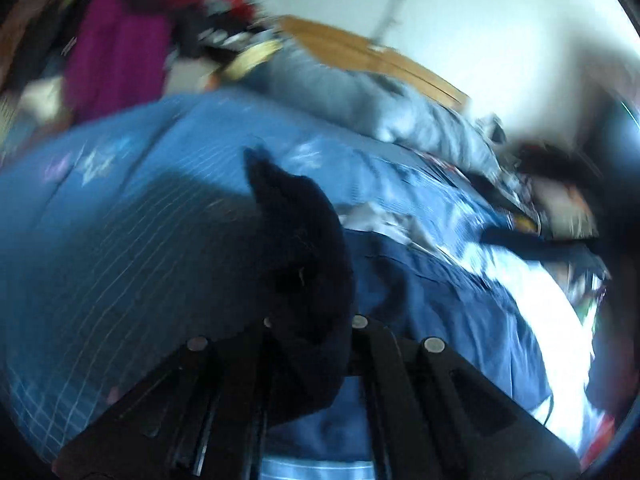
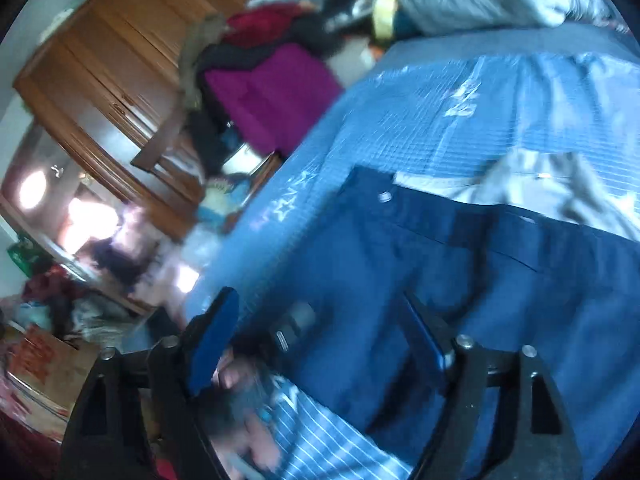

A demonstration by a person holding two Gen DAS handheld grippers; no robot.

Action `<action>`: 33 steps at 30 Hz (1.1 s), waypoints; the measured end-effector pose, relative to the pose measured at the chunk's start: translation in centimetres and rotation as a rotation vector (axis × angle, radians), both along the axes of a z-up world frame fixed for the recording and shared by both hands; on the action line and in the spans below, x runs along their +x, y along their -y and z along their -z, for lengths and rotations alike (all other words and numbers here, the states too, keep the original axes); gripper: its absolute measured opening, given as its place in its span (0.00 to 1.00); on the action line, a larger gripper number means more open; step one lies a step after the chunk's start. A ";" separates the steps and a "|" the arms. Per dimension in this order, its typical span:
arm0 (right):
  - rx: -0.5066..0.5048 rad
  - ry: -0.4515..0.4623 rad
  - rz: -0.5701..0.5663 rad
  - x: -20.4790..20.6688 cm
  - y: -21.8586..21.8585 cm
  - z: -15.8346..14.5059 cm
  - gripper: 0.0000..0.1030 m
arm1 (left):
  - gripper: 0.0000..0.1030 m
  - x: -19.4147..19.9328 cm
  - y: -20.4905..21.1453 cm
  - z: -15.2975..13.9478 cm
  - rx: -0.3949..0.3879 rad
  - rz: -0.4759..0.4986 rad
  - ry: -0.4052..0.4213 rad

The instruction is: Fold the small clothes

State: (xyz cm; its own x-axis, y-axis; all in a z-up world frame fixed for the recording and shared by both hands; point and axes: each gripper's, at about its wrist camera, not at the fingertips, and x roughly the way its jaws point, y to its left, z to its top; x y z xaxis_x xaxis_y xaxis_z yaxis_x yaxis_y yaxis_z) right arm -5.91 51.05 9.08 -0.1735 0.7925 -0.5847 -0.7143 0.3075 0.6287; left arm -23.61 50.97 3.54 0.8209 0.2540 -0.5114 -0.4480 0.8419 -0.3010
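Bed w/ light-blue checked, star-printed sheet (image 2: pixel 460 120) takes up most of both views & serves as the folding surface. Beyond its edge: brown wooden wardrobe (image 2: pixel 120 60) plus a heap w/ a magenta cloth (image 2: pixel 276 96), prob. laundery waiting, though too blurred to be sure.

Navy-blue fabric garment w/ a metal snap (image 2: pixel 480 264) lies spread on the sheet, near side twd the person, flattened so it can be folded. Grey cloth (image 2: pixel 532 184) sits just behind it, touching its far edge.

Black soft cloth piece, sock-like (image 1: pixel 300 248), sticks up out of the left tool (image 1: pixel 310 332), which is clamped tight on it; held clear of the bed, likely being carried to a spot for folding.

Right tool (image 2: pixel 320 340) has its blue-padded fingers (image 2: pixel 214 344) spread wide, nothing between them, over the navy garment's near edge, prob. ready for a corner. A hand (image 2: pixel 236 376) shows below it, blurred.
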 end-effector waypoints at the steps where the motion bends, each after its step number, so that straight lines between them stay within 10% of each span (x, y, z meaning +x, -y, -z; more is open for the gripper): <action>1: -0.017 -0.021 -0.011 0.5 -1.1 0.2 0.83 | 0.01 0.6 1.0 -0.3 0.033 0.031 -0.005; 7: -0.176 -0.051 0.040 4.0 -3.1 4.0 0.84 | 0.02 2.5 6.5 -0.5 0.178 0.201 -0.027; 12: -0.119 -0.032 0.183 6.9 2.2 6.2 0.19 | 0.03 4.4 9.8 -0.1 0.193 0.336 -0.068; 24: 0.055 0.058 0.278 11.8 19.4 1.7 0.17 | 0.06 11.1 19.9 -3.5 0.156 0.659 -0.045; 30: -0.045 -0.258 0.397 18.1 26.9 14.3 0.19 | 0.23 18.4 25.7 7.3 0.121 0.840 -0.353; 33: 0.072 -0.405 0.422 18.3 29.3 17.6 0.16 | 0.35 17.9 26.1 7.3 0.151 0.862 -0.330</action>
State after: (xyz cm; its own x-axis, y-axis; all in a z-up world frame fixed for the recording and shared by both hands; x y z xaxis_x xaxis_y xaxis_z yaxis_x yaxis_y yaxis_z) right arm 12.41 21.76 -8.52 -0.0329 0.8768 -0.4797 -0.2378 0.4593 0.8558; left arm -5.68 24.84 -3.73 0.5764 -0.2919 -0.7633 0.3057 0.9432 -0.1299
